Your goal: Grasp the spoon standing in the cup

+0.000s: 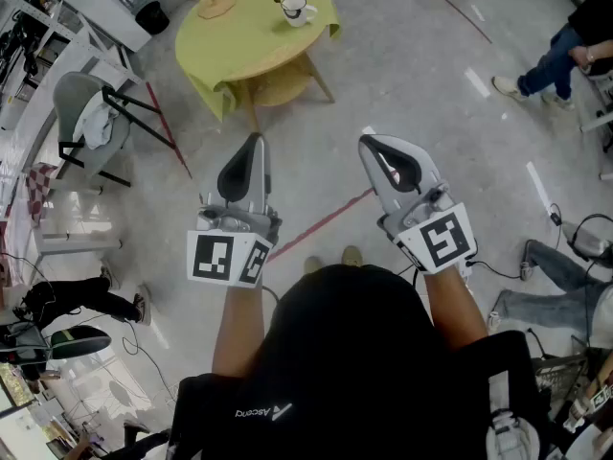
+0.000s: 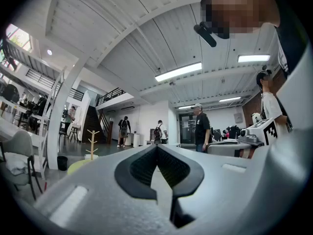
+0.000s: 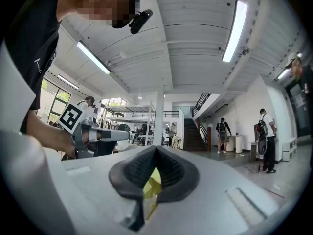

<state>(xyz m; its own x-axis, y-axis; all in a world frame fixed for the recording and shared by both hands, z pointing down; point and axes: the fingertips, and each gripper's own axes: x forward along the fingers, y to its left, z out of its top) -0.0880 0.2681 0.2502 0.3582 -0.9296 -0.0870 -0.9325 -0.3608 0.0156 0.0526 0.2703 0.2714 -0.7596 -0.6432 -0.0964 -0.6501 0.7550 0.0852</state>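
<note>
The left hand-held gripper (image 1: pixel 253 142) and right hand-held gripper (image 1: pixel 370 144) have their jaws pressed together, holding nothing. The spoon (image 1: pixel 279 1) stands in the cup (image 1: pixel 296 10) on the tabletop (image 1: pixel 239 41), well apart from both.

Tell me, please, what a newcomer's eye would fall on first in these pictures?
First, the two claws held over the floor at the centre of the head view: the left claw and the right claw, both shut and empty. Next, the yellow-green round table far ahead at the top, where a white cup holds the spoon.
</note>
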